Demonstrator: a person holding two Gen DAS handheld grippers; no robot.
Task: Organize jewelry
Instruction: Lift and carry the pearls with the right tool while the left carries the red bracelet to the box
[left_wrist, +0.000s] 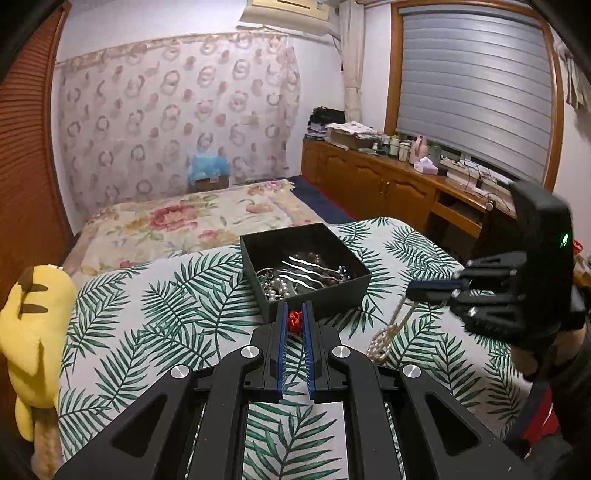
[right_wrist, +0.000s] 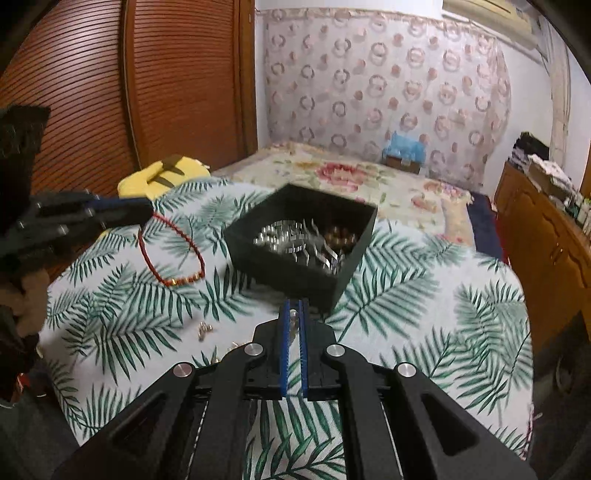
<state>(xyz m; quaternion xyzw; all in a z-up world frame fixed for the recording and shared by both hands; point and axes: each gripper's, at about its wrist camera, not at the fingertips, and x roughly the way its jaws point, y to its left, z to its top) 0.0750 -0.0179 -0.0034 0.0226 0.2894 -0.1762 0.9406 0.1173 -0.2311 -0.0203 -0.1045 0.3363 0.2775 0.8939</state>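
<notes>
Left jaws: I see them clamp the left gripper on a red bracelet, hanging.
Right jaws: right gripper pinches a pearl strand, dangling lengthwise downward.
Box: black box of jewelry, near the bed's far edge.

The left gripper, a black two-finger tool with blue ribbed pads, points forward and downward, its jaws drawn nearly together and pinching a red beaded bracelet that hangs in a loop below its tips. The right gripper, of the same black build with blue pads, is likewise tilted downward, its jaws closed on a pearl strand that dangles beneath the fingertips. Seen from the left wrist, the right gripper sits off to the right, level with the left, the two well apart. A dark-gloved hand grips its handle, and a green light glows on its housing
</notes>
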